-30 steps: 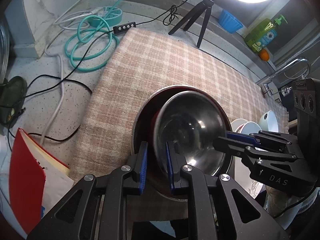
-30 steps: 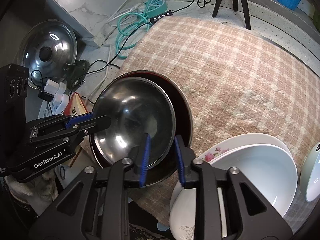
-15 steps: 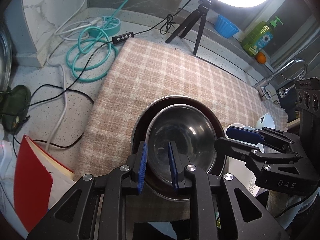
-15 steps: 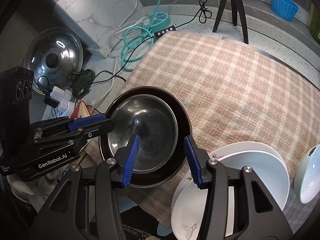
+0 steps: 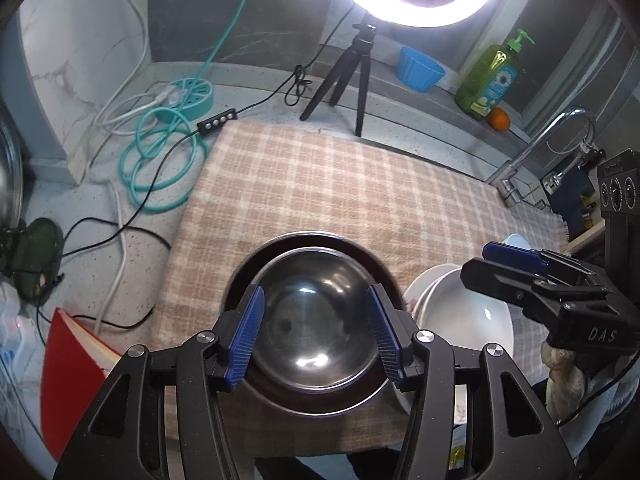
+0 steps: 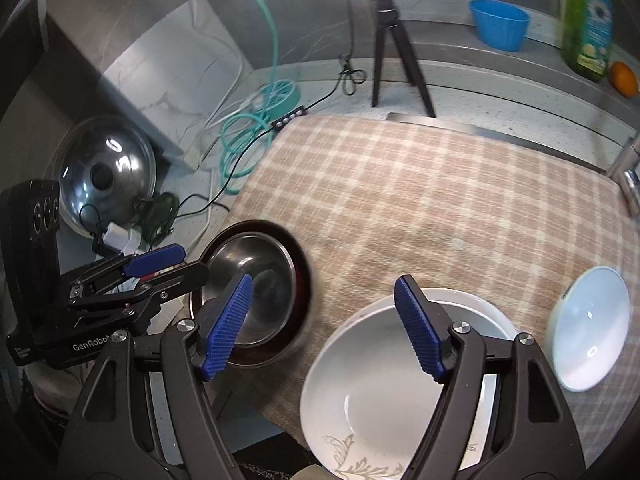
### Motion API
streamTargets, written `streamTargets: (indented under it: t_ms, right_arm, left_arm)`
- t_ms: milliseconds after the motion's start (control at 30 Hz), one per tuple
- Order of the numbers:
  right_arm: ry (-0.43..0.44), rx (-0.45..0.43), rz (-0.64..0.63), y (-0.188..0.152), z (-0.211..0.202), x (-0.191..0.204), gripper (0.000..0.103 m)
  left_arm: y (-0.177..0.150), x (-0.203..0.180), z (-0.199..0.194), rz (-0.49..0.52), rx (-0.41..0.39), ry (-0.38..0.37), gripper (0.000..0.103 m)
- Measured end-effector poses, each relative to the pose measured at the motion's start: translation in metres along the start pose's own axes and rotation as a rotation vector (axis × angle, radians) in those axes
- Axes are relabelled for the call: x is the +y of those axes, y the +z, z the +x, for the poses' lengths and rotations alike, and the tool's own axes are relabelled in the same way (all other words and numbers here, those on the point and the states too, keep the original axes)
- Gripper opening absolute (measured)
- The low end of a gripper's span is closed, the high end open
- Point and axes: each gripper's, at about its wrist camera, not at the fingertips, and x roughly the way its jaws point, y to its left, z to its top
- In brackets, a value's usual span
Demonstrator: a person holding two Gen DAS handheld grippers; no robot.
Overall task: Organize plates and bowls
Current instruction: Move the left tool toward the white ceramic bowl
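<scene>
1. Release is the step in hand — the round stainless-steel bowl now sits nested inside the larger dark-red, steel-rimmed bowl on the checked beige cloth that covers the desk, directly below and ahead of the left tongs.

2. Left tongs: the blue pads stand apart and are opening. The steel bowl shows between them, but they press on nothing and appear to be above its rim.

3. Right tongs: the jaws are wide and opening, empty. The nested pair lies ahead and to their left; the plain white ceramic bowl, stacked on a white plate with a floral print, lies just under and ahead of them.

4. A small pale-blue bowl rests on the cloth well off to the right of the right tongs, apart from the white stack.

5. Judgement on progress: the metal nest looks done, and the white stack and the pale bowl look like what remains to sort.

6. Next move, as I read it: the right tongs need to swing over a rim — probably the pale bowl's — with one pad inside and one outside before closing. Glazed ceramic is slick, so the bite should sit squarely on the rim.

7. Against a second ago: both tongs then pinched the steel bowl's near rim, holding it tilted above the red bowl. Now it sits level and free, both tongs have let go and lifted, and the right pair has shifted toward the white bowl.
</scene>
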Motion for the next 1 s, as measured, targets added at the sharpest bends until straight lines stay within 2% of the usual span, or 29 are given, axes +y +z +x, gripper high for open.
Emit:
streamTargets:
  t_ms: [533, 1000]
  right_arm:
    - [-0.096, -0.101, 0.19, -0.009, -0.066, -0.109, 0.077]
    - [-0.175, -0.112, 0.318, -0.035, -0.094, -0.192, 0.077]
  left_arm:
    - [0.019, -0.073, 0.022, 0.1, 0.024, -0.09, 0.052]
    - [0.031, -0.153, 0.062, 0.193, 0.069, -0.179, 0.052]
